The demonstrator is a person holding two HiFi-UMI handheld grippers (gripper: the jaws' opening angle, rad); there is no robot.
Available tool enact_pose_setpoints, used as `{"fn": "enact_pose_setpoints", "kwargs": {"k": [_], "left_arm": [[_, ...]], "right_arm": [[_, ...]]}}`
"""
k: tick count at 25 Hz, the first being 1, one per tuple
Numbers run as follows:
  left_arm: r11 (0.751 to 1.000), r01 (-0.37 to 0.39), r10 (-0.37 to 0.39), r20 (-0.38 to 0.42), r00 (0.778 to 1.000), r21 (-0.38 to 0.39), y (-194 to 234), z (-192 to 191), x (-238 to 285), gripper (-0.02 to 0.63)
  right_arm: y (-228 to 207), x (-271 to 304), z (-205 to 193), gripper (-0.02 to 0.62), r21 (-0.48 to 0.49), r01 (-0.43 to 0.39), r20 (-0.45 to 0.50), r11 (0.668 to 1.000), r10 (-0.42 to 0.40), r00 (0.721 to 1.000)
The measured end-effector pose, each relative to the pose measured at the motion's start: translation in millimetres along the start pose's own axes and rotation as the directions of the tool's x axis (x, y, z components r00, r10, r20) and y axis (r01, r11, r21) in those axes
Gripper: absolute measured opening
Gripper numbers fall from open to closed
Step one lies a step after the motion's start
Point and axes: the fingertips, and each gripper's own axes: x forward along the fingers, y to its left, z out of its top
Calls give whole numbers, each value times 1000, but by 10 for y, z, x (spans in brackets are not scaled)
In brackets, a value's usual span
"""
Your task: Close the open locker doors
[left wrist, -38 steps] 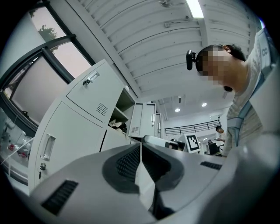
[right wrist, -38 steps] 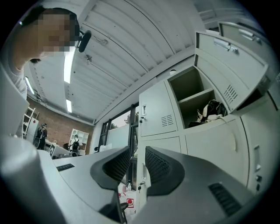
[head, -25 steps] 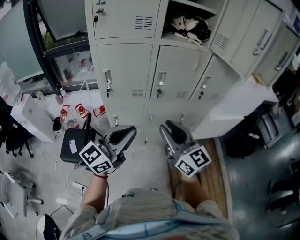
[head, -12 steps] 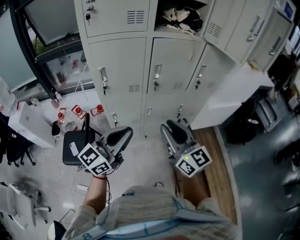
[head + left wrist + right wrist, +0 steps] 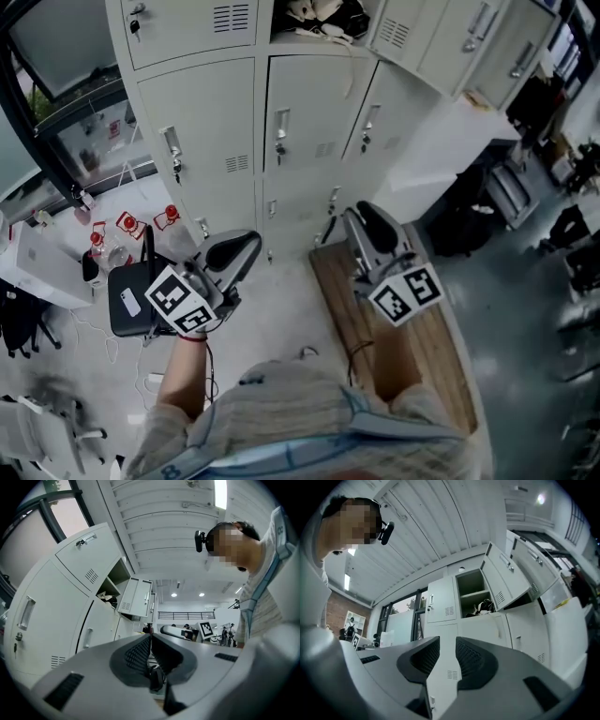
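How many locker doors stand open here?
2 open doors: the near door beside the open top compartment, the far door right of it. More may be hidden off-frame.

Left claw (image 5: 242,251) closed and empty, right claw (image 5: 364,217) slightly parted, both held forward.

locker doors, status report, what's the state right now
Left tongs shut, empty; right tongs open, empty. Upper locker doors hang open, neither tongs touching them. Wooden board on the floor ahead.
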Motion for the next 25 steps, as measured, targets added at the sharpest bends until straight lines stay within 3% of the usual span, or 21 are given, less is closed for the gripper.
{"fn": "enact_pose_setpoints", "kwargs": {"k": [10, 25], "left_arm": [[995, 103, -103, 1, 995, 8, -137, 41, 664, 5], [986, 163, -163, -10, 987, 19, -171, -52, 1852, 5]], "right_arm": [[-859, -257, 630, 103, -63, 115, 77, 991, -110, 991], [-1859, -279, 913, 103, -116, 123, 71, 986, -115, 991]]}}
